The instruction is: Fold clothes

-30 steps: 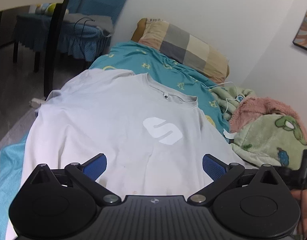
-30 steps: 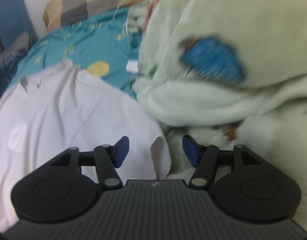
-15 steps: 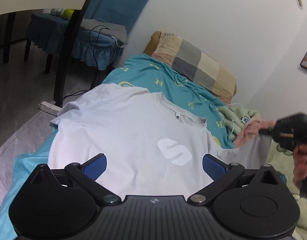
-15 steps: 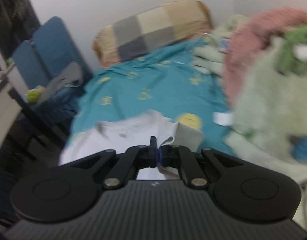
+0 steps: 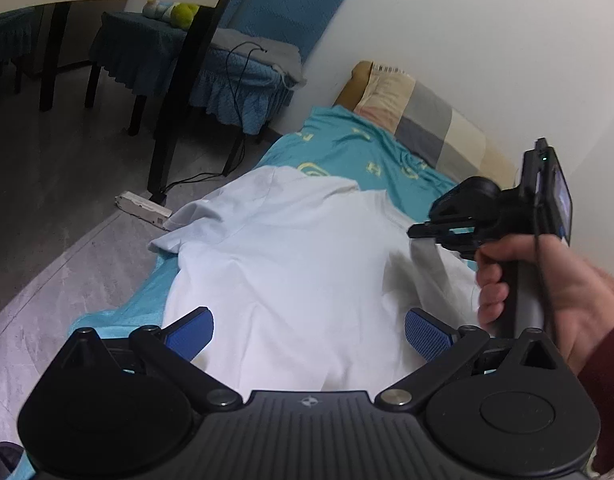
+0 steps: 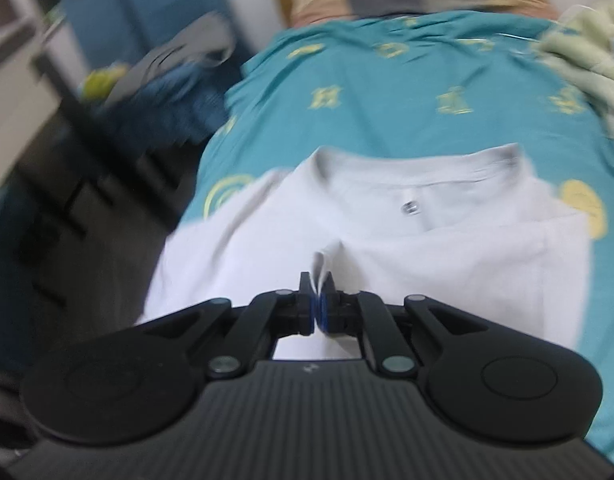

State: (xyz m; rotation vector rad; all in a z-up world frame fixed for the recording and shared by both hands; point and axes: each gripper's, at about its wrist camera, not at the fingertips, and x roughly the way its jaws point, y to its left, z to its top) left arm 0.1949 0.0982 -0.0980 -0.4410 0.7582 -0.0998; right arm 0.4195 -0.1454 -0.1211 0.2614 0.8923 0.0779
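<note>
A white T-shirt (image 5: 291,264) lies spread on a teal bedsheet (image 5: 359,152). My left gripper (image 5: 309,334) hovers open over its lower part, nothing between the blue pads. In the left wrist view a hand holds my right gripper (image 5: 417,234) above the shirt's right side, with a strip of sleeve hanging from it. In the right wrist view my right gripper (image 6: 317,292) is shut on a pinch of the white T-shirt (image 6: 387,248), folding that side over toward the middle below the collar (image 6: 411,184).
A checked pillow (image 5: 423,120) lies at the head of the bed against the wall. A blue-covered chair (image 5: 243,60) and a dark table leg (image 5: 179,92) stand on the grey floor at left, with a power strip (image 5: 143,208) beside the bed. A green blanket (image 6: 587,44) sits at right.
My right gripper closed on the shirt's right sleeve edge and carried it left across the shirt. The left gripper's view swung left; it stayed open.
</note>
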